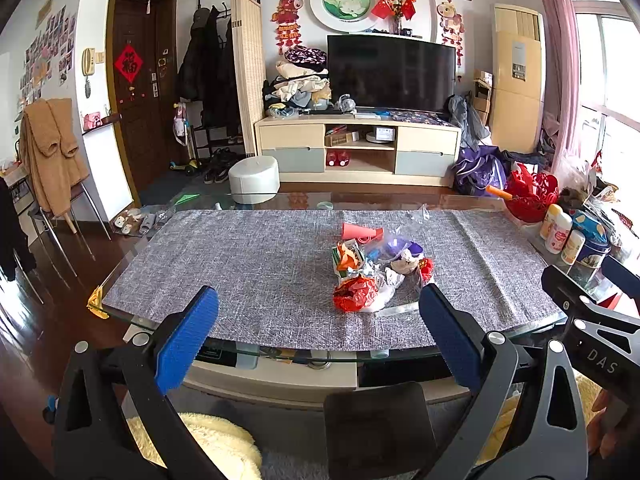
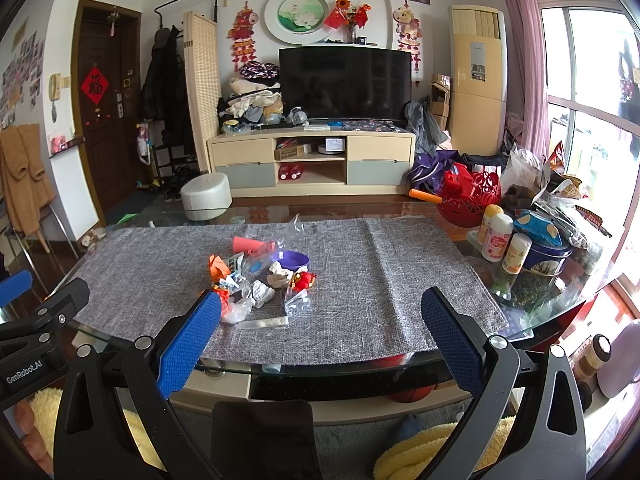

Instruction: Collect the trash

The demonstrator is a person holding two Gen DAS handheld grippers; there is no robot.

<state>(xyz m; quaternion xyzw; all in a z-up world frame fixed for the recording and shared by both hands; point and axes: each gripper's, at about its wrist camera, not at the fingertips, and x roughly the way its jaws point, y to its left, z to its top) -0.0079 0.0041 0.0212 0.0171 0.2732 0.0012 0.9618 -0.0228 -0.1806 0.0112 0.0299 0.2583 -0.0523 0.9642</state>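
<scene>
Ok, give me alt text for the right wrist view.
A pile of crumpled trash lies on a grey table runner over a glass table. The right gripper hangs open before it, short of the pile, holding nothing.

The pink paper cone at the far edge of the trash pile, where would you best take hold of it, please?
Grip the pink cone across its middle, coming from above. It lies on its side on the grey mat, apart from the pile, so both flanks look free. Being paper, it would probably crush, which matters little for trash.

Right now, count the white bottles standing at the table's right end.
3, clustered beside the blue tin: one with a yellow cap furthest back, a pink-labelled one in front of it, and a smaller one against the tin. The clutter behind may hide more.
</scene>
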